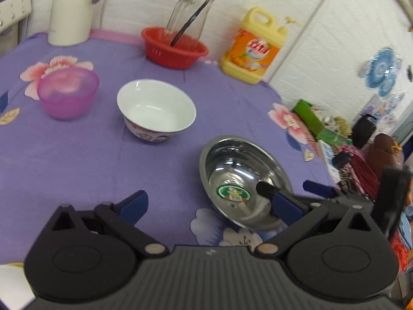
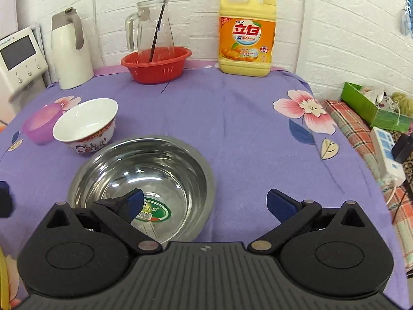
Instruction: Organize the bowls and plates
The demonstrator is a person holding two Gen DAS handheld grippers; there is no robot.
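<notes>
Both my jaws apart: right gripper [image 2: 205, 201] straddles steel bowl [image 2: 144, 173] rim; left gripper [image 1: 210, 204] beside it.

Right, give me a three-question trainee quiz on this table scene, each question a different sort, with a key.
1. True or false: the steel bowl is stacked inside the white bowl.
2. Multiple choice: what stands in the red basket? A) the detergent bottle B) a glass pitcher C) the purple bowl
3. Fill in: both the left gripper and the right gripper have their jaws ____.

Key: 1 false, the two bowls sit apart on the purple cloth. 2 B. 3 open.
</notes>
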